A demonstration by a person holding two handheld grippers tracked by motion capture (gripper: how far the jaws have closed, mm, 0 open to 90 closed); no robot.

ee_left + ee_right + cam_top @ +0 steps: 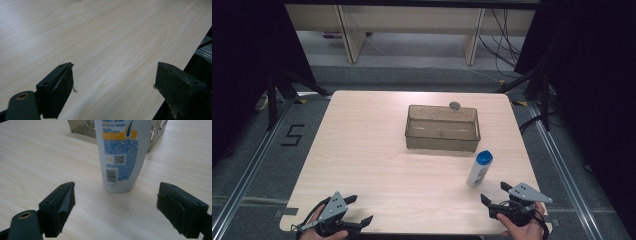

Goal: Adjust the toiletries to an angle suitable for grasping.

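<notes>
Two grippers: both sit low at the near edge of the worktop (362, 150), each in a hand, one toward each near corner.
Left gripper (354, 210): by the near left corner, well apart from the other things; its jaws stand spread wide with bare wood between them, as the left gripper view shows (113, 82).
Right gripper (494, 193): by the near right corner, pointed at the bottle; its jaws are spread wide and grip nothing, and in the right gripper view (116, 200) the bottle's foot stands just beyond the gap between them, not touched by either pad.
Bottle (479, 169): white with a blue cap, upright on the worktop toward the right edge, between the right gripper and the box and near both; its back label, with blue print, a bar code and a square code, faces the right gripper (122, 155).
Box (442, 142): clear, brownish, open-topped, standing in the far half of the worktop, right of centre; the bottle is outside it, off its near right corner.
Round thing (455, 105): small and grey, just behind the box's far wall; what it is cannot be told.
</notes>
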